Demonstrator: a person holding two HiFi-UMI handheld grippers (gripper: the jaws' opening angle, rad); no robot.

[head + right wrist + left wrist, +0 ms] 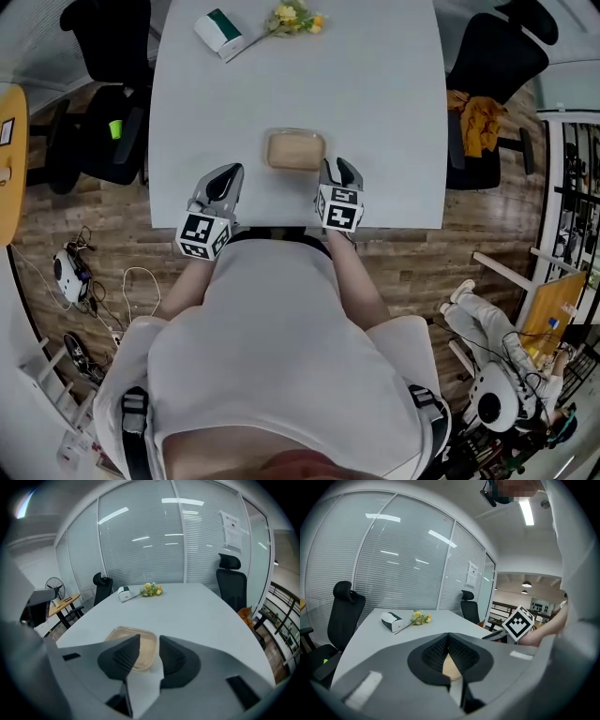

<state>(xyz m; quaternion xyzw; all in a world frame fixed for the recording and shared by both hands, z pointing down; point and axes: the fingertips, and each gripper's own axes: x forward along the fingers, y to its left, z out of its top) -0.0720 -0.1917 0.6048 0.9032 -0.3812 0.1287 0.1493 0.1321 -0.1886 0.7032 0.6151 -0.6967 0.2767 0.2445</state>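
Left claw [217, 190] [449, 637]: clenched, pad tips meeting, nothing gripped; it hovers over the near edge of the table [394, 112], apart from the tan lidded container [295, 150] [451, 666] to its right. Right claw [339, 178] [150, 642]: released, with a narrow gap, empty, just beside the container's [136, 651] near right corner. At the far end lie a white-and-green box [218, 33] and yellow flowers [294, 17].

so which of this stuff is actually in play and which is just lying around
In play:
- container, lying between the two grippers
- left gripper, jaws together, empty
- right gripper, jaws apart, empty

Lying about:
- tissue box, at the table's far end
- flowers, beside the box
- chairs round the table
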